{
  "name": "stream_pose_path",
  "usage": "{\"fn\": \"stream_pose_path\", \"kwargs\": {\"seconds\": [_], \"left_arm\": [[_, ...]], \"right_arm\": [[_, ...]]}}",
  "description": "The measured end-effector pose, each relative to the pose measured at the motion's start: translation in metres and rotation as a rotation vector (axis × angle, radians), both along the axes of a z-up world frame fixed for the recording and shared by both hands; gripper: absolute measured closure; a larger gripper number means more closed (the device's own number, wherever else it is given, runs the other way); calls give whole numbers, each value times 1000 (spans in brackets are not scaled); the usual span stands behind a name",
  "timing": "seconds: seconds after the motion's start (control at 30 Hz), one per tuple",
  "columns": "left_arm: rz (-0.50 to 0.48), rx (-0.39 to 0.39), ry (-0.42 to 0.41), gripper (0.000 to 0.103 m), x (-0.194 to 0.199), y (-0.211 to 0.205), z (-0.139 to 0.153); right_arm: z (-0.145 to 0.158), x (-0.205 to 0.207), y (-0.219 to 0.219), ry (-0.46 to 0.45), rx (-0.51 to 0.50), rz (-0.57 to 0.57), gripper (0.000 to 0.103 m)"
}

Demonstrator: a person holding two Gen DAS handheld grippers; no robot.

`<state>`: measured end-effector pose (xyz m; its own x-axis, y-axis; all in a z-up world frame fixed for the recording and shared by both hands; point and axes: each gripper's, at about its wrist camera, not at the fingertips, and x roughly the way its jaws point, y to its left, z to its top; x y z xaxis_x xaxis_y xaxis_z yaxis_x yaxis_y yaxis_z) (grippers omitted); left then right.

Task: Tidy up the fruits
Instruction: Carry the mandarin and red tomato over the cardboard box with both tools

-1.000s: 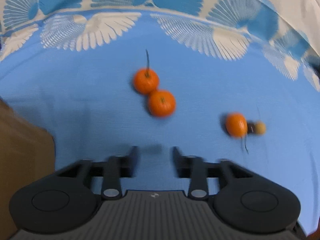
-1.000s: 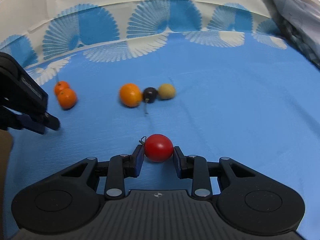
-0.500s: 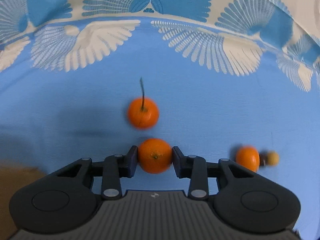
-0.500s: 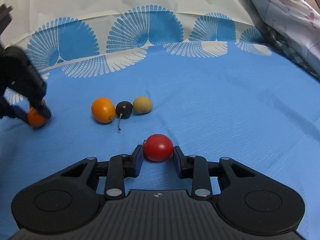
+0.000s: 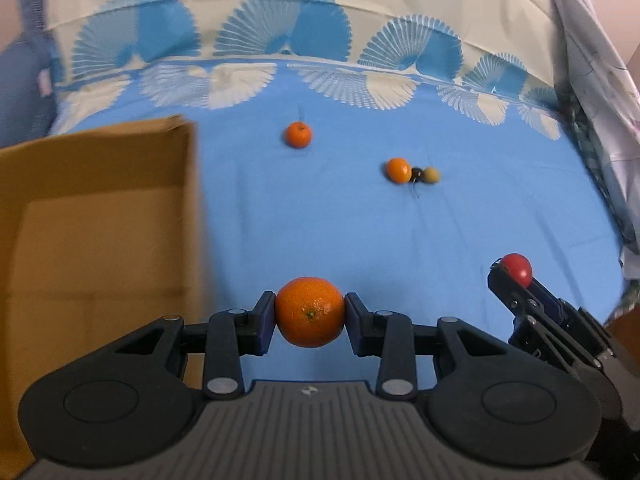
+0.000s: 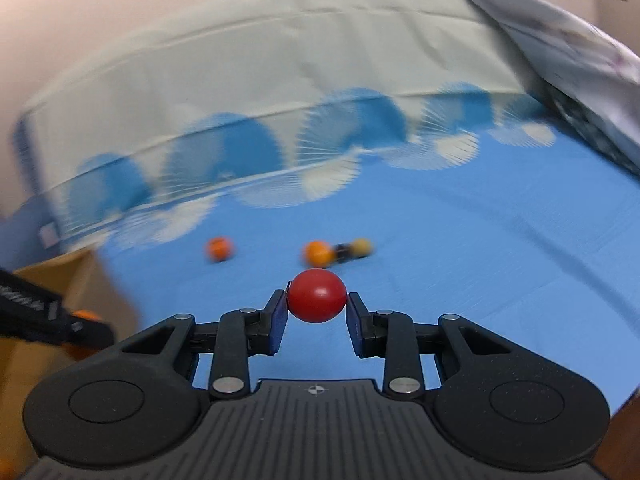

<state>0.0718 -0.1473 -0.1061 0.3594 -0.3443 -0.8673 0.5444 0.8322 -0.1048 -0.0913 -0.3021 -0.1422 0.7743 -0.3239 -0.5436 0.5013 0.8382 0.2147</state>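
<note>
My left gripper [image 5: 310, 314] is shut on an orange tangerine [image 5: 310, 312] and holds it above the blue cloth, beside the open cardboard box [image 5: 96, 216] on the left. My right gripper [image 6: 317, 312] is shut on a red fruit [image 6: 317, 295], lifted off the cloth; it also shows in the left wrist view [image 5: 517, 269] at the right. On the cloth lie a tangerine with a stem [image 5: 298, 135], another orange fruit [image 5: 398, 169], a dark fruit [image 5: 417, 174] and a tan fruit [image 5: 431, 175].
A blue bedsheet [image 5: 360, 232] with white and blue fan patterns covers the surface. A crumpled patterned quilt [image 5: 592, 80] lies along the right edge. The box [image 6: 60, 280] sits at the left in the right wrist view.
My left gripper has lifted the tangerine and pulled back toward the box. My right gripper has raised the red fruit off the cloth and swung left.
</note>
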Motion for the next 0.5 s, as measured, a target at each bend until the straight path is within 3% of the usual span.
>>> {"fn": "stream_pose_path", "kwargs": {"seconds": [0.27, 0.5], "left_arm": [[62, 56, -84, 62, -71, 114, 33], [164, 51, -121, 62, -105, 194, 43]], "right_arm": [[46, -38, 104, -9, 100, 234, 70], [74, -54, 169, -32, 21, 337, 70]]}}
